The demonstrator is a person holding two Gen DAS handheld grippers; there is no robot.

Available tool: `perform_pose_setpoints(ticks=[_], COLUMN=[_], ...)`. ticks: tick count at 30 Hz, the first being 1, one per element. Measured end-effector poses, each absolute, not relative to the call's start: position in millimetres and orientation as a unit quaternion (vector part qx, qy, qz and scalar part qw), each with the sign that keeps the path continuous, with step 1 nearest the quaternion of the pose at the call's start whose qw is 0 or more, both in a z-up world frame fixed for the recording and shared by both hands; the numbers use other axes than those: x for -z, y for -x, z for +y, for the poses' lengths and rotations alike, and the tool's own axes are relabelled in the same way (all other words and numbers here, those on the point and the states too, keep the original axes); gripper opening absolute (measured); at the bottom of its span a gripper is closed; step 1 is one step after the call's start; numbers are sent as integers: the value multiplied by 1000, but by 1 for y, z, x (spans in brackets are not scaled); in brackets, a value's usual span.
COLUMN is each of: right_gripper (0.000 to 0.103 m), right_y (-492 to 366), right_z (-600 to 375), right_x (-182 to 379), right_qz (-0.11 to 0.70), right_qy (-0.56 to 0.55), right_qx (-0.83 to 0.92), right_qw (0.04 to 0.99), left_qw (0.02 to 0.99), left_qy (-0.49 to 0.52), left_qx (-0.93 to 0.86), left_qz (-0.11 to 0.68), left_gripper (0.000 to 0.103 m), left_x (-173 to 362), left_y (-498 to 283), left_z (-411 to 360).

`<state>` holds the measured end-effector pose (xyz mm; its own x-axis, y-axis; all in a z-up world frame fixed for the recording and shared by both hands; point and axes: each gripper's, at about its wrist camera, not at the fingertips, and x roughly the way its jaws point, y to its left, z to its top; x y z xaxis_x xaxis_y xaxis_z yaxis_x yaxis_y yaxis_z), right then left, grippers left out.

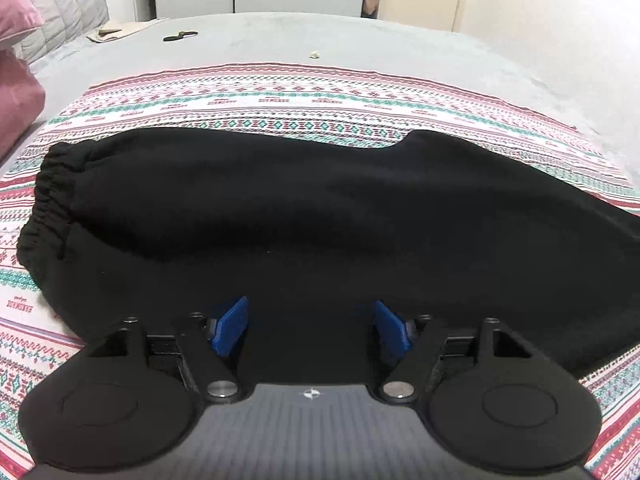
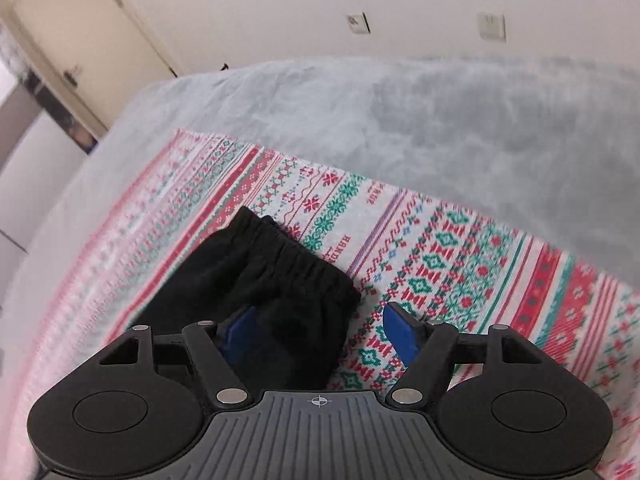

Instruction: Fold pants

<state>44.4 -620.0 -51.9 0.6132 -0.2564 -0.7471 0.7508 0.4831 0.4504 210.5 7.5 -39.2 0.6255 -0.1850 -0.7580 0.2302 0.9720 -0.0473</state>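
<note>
Black pants (image 1: 280,208) lie lengthwise across a patterned red, green and white blanket (image 1: 280,100), with the gathered elastic waistband (image 1: 52,192) at the left and the legs running off to the right. My left gripper (image 1: 310,322) hovers open over the near edge of the pants, and nothing is pinched between its blue pads (image 1: 232,326). In the right wrist view the elastic cuff end (image 2: 296,268) of the pants rests on the blanket (image 2: 480,280). My right gripper (image 2: 320,330) is open there. Its left pad is over the black cloth and its right pad is over the blanket.
The blanket lies on a bed with a grey cover (image 1: 360,40). Pink pillows (image 1: 16,92) sit at the left edge. A small dark object (image 1: 180,36) and a pale scrap (image 1: 315,55) lie on the far part. Beyond are a wardrobe, a door (image 2: 80,40) and wall sockets.
</note>
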Motion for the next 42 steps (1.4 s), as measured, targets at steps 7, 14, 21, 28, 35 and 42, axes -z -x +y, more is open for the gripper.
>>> perform_pose_setpoints(ticks=[7,14,21,28,35,42], right_gripper=[72,28,23,23,41,67], right_y=[-63,-89,-111,-142,-159,-137], right_z=[-631,-615,-561,-359,-173,-173], right_x=[76,79,29,-15,85,88], right_qz=[280,290,242,181,342,319], right_qy=[-428,-375,-264,42,252,300], right_qx=[288,309,333,204,-44,-79], right_qw=[810,825,872,961,904,896], left_qw=[900,890,888,885,881,879], left_qy=[-16,-4,-4,45,67,83], left_qx=[120,116,118,118,124,135], left_qz=[419,442,444,449,452,450], left_gripper=[96,96,96,96,96,97], left_x=[39,47,46,42,42,40], left_y=[-213,-219,-220,-223,-224,-229], left_z=[4,5,5,14,20,20])
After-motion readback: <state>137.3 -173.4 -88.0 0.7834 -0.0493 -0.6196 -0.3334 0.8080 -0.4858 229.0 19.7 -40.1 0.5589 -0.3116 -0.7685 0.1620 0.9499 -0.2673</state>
